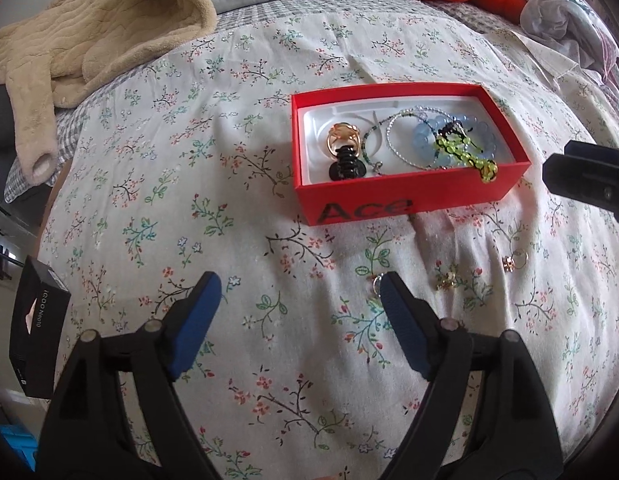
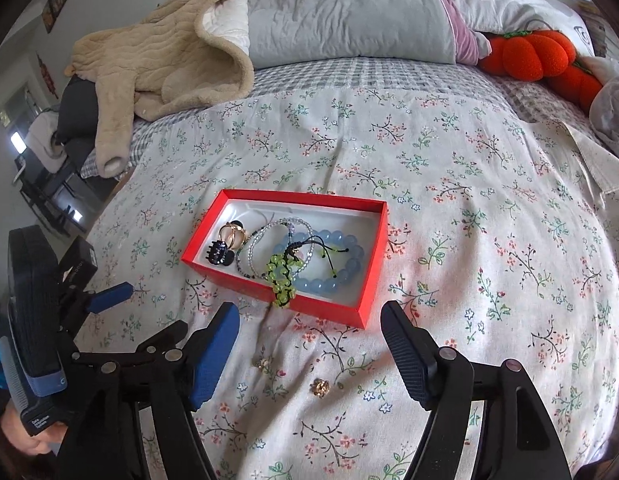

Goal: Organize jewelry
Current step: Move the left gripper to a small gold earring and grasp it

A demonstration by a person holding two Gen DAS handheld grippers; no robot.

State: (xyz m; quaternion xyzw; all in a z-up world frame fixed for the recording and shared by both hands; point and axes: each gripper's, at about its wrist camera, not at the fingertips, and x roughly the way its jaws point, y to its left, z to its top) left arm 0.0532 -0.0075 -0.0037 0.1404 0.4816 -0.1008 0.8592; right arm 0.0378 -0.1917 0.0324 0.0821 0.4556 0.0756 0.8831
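So the left gripper has its blue-padded fingers spread wide with nothing between them, just flowery bedsheet underneath. It's angled steeply down at the bed, hovering short of the red box. The tip of its right-hand finger sits just beside a small ring lying loose on the sheet (partly hidden by the finger, so I can't tell if it's touching). Off to the far left edge of the bed there's a black phone box.

Moving right, the red box holds the sorted stuff: a gold ring, a black hair claw, thin beaded bracelets, a chunky blue bead bracelet, and a green beaded one draped over the near wall.

On the sheet in front of the box, two more little gold pieces sit loose, near each other.

The right gripper is also wide open and empty, pointed down at the bed, with those loose pieces lying below and between its fingers, not touching them.
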